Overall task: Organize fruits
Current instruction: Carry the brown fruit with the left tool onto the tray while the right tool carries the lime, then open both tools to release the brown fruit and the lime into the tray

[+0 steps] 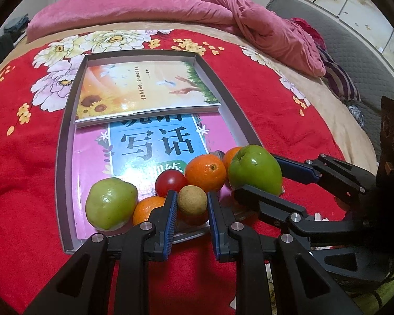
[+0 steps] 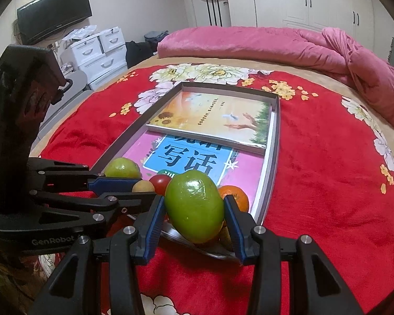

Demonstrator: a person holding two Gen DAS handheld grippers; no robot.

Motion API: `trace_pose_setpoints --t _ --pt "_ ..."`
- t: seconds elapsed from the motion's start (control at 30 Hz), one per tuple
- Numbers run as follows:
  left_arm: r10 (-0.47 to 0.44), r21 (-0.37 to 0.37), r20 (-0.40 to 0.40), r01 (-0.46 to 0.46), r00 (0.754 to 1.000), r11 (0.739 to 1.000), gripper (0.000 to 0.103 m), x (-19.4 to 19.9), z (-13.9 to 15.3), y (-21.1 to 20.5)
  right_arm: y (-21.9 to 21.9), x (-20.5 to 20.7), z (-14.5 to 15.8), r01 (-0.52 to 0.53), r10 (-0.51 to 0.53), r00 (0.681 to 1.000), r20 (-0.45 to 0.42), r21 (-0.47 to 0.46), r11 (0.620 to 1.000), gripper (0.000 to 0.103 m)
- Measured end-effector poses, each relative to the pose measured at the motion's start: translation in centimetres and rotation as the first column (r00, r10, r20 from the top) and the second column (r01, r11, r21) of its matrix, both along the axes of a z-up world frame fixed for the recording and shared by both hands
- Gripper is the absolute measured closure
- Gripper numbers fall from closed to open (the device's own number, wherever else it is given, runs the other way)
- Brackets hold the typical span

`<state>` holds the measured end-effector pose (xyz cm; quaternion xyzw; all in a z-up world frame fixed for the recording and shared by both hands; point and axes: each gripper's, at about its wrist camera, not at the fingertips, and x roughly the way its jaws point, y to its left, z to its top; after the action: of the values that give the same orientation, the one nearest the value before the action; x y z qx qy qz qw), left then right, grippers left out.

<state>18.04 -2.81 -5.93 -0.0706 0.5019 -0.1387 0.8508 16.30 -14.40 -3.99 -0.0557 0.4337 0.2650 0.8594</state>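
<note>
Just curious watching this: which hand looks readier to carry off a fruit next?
Probably the right gripper: its fingers already touch both sides of the green fruit. The left gripper only brackets the small tan fruit, gaps showing.

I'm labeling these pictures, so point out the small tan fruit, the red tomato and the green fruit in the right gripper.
small tan fruit [image 1: 192, 200]: left wrist view, middle of its front.
red tomato [image 1: 170, 182]: left wrist view, upper face.
green fruit [image 2: 194, 207]: right wrist view, center of its skin.
</note>
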Motion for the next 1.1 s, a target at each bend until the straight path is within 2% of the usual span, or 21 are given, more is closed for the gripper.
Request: trace_pose_setpoints --t 1.1 --pt "0.004 -0.014 -0.007 -0.004 1.000 1.000 0.079 -0.1 0.0 0.2 -1.7 -0.2 0.7 0.039 -0.035 0.998 -0.042 0.088 0.995 0.056"
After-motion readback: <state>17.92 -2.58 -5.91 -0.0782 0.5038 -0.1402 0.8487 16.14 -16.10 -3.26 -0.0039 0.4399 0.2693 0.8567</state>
